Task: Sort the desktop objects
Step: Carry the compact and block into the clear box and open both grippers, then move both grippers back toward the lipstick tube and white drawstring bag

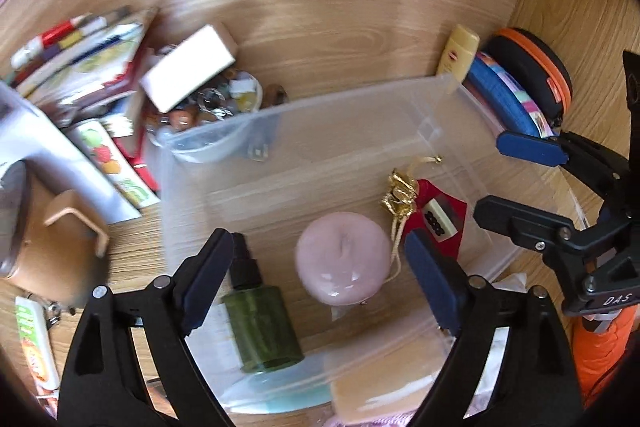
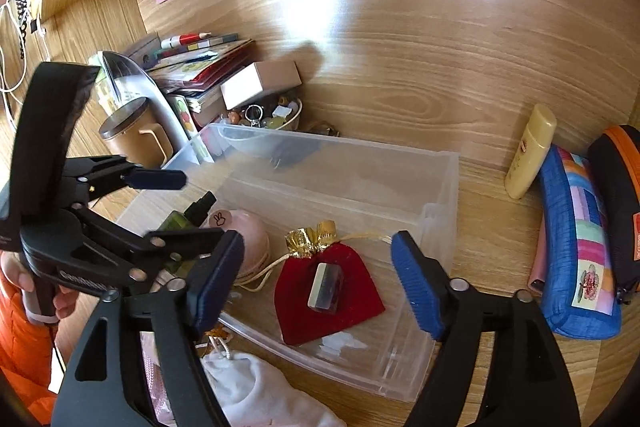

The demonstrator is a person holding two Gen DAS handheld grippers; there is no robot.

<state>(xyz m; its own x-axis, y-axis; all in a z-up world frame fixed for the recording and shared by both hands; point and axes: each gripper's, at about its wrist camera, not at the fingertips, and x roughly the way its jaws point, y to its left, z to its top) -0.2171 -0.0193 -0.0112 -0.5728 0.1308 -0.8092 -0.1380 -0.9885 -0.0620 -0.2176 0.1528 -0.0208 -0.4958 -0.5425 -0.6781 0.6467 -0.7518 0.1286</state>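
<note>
A clear plastic bin (image 1: 360,95) (image 2: 440,195) stands on the wooden desk. In it lie a green spray bottle (image 1: 262,327) (image 2: 176,221), a round pink case (image 1: 344,259) (image 2: 250,239) and a red velvet pouch (image 2: 328,299) (image 1: 440,223) with a small block on it. My left gripper (image 1: 316,275) is open above the pink case and holds nothing; it also shows in the right wrist view (image 2: 188,205). My right gripper (image 2: 316,283) is open over the red pouch, empty, and shows in the left wrist view (image 1: 516,179).
Left of the bin are a brown mug (image 2: 132,139), books (image 2: 200,67), a white box (image 2: 260,83) and a bowl of trinkets (image 2: 276,115). Right are a yellow tube (image 2: 530,151), a blue pencil case (image 2: 580,247) and a black-orange case (image 2: 620,195). A white cloth bag (image 2: 260,387) lies in front.
</note>
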